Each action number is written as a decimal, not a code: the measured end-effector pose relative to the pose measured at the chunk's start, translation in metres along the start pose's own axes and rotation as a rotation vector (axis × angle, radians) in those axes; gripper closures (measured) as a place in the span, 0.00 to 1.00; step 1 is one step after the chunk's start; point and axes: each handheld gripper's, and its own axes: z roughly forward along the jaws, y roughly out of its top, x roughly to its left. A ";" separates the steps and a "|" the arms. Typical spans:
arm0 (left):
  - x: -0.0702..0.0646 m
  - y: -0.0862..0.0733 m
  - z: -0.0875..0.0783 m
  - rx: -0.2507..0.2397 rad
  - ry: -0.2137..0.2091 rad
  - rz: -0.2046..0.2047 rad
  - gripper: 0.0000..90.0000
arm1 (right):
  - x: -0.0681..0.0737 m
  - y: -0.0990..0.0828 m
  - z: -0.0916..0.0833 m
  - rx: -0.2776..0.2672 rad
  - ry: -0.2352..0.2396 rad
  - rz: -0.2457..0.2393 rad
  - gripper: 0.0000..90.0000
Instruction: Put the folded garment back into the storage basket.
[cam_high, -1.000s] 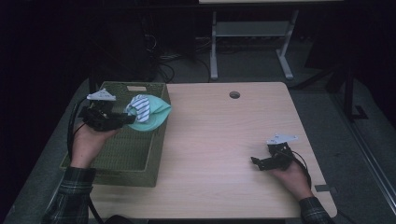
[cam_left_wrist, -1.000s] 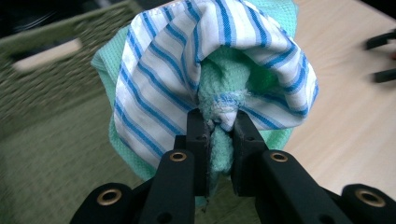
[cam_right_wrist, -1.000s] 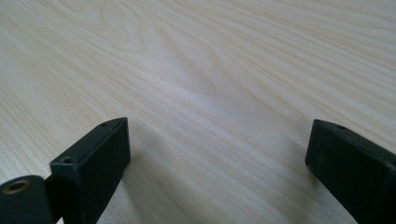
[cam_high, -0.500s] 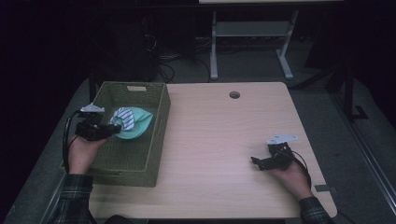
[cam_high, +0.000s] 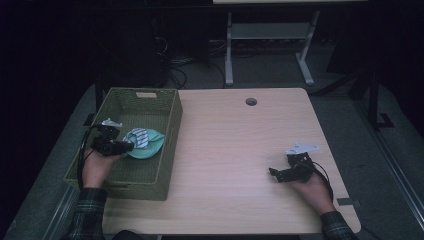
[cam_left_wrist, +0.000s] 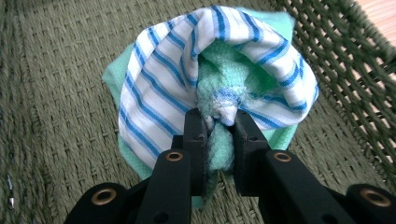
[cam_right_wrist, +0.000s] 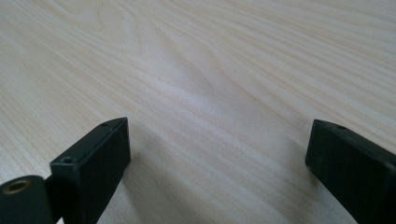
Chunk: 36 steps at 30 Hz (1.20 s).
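Observation:
A bundle of cloths (cam_left_wrist: 159, 93), one white with blue stripes wrapped around a mint green one, rests low inside the woven green basket (cam_high: 172, 125). My left gripper (cam_left_wrist: 219, 121) is shut on a bunched fold of that bundle, with both fabrics pinched between the jaws. In the high view the left gripper (cam_high: 131, 146) reaches into the basket from its left side, with the cloths (cam_high: 145, 142) just beyond it. Over the bare wooden table (cam_right_wrist: 196, 70) my right gripper (cam_right_wrist: 217, 140) stands open, nothing between its jaws. It lies near the table's front right, seen as the right gripper (cam_high: 274, 174) in the high view.
The basket's woven wall (cam_left_wrist: 345, 60) rises close on the right of the cloths. A round cable hole (cam_high: 251, 101) sits at the table's far edge. Beyond the table stand a white metal frame (cam_high: 270, 35) and cables on the floor.
My left hand has come down and towards the near left, lowering the cloth bundle from above the basket's rim to its inside. The right hand has stayed put.

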 end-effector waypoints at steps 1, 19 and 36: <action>0.001 0.000 0.001 0.001 -0.005 -0.001 0.86 | 0.000 0.000 0.000 0.000 0.000 0.000 0.07; -0.007 0.004 -0.004 -0.056 -0.064 -0.014 0.32 | 0.000 0.000 0.000 -0.001 -0.005 -0.001 0.07; -0.093 0.041 -0.025 -0.212 -0.248 0.120 0.19 | 0.000 0.001 0.001 0.001 -0.006 0.003 0.07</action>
